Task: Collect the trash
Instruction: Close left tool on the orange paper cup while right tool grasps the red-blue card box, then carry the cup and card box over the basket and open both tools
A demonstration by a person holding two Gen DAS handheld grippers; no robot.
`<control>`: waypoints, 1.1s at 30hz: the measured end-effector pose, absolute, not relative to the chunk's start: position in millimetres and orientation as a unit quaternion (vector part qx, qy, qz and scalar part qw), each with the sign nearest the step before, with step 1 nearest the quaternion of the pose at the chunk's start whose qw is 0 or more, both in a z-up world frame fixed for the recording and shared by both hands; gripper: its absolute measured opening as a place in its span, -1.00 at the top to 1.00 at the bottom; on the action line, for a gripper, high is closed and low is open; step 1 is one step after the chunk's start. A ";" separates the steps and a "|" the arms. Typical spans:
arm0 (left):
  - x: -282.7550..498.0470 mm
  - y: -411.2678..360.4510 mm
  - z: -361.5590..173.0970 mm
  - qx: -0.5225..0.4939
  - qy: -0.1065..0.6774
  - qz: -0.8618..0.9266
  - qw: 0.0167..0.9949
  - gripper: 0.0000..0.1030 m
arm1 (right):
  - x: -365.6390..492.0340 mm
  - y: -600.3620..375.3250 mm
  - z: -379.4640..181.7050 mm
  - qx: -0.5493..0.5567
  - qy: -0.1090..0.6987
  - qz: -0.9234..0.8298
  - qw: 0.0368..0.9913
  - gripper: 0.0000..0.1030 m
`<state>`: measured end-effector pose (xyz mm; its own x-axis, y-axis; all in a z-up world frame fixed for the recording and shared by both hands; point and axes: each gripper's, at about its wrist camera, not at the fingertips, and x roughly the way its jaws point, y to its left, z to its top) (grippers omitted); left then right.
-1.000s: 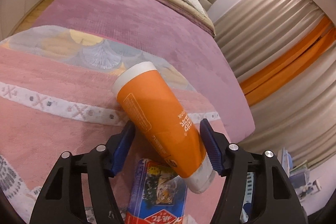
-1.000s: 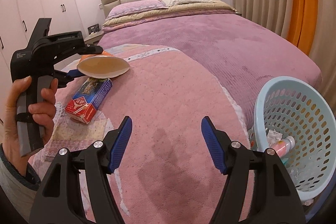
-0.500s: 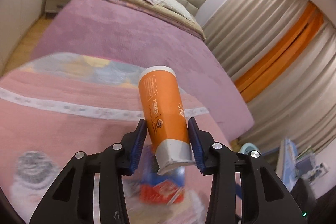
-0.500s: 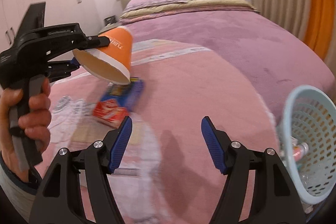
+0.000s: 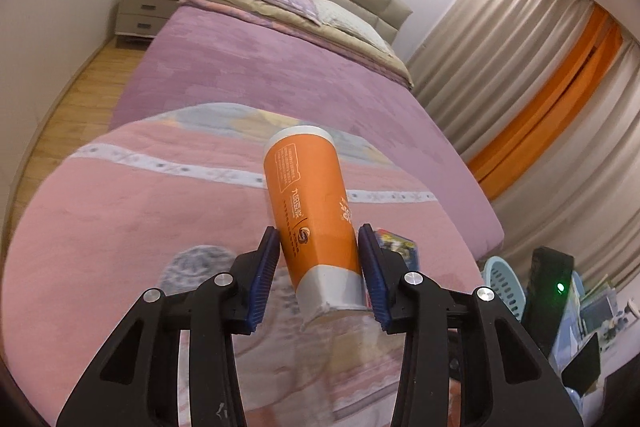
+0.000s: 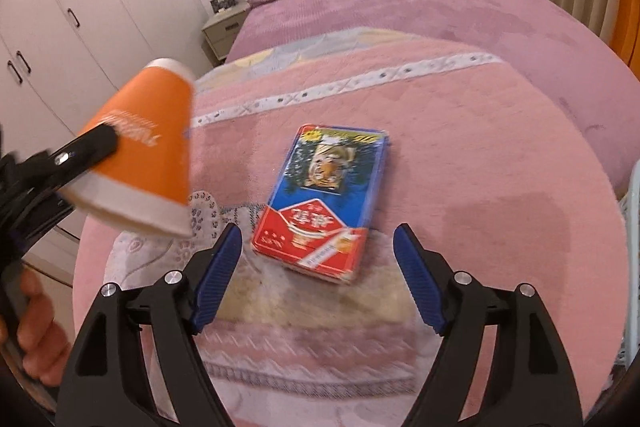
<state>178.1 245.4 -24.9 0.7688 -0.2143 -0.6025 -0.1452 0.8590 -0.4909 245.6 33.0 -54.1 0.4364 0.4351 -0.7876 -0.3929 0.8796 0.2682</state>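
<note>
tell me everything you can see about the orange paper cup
The orange paper cup is tall and tapered, with white bands at both ends and printed text along its side. It looks like coated paper, its mouth squashed out of round. The left gripper clamps it near the mouth, holding it clear above the pink blanket.

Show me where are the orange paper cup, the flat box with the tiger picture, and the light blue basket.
orange paper cup (image 5: 308,203): left wrist view, middle of its orange side.
flat box with the tiger picture (image 6: 326,203): right wrist view, centre of its top face.
light blue basket (image 5: 504,277): left wrist view, its perforated wall.
</note>
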 end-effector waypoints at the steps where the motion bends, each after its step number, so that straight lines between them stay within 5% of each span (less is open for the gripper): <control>1: 175.1 249.7 -25.2 -0.267 0.338 -0.016 0.902 0.24 | 245.6 36.1 -54.8 0.022 0.472 0.242 0.848 -0.44; 9: 169.3 258.9 -26.3 -0.269 0.337 -0.016 0.902 0.24 | 243.1 49.8 -59.2 -0.011 0.460 0.214 0.862 -0.44; 12: 169.9 253.9 -27.2 -0.265 0.339 -0.023 0.902 0.23 | 240.1 48.0 -56.6 -0.034 0.452 0.210 0.866 -0.23; 17: 172.5 234.1 -26.9 -0.250 0.344 -0.044 0.904 0.22 | 229.6 25.2 -42.5 -0.034 0.427 0.211 0.878 -0.21; 33: 187.1 96.4 32.7 -0.164 0.315 -0.166 0.920 0.21 | 208.7 -175.9 42.8 0.063 0.324 0.108 0.938 -0.21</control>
<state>187.1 96.4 32.7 0.7462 -0.4095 -0.5249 0.2023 0.8906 -0.4073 208.7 -175.9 42.8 0.7668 0.2433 -0.5940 -0.1619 0.9688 0.1879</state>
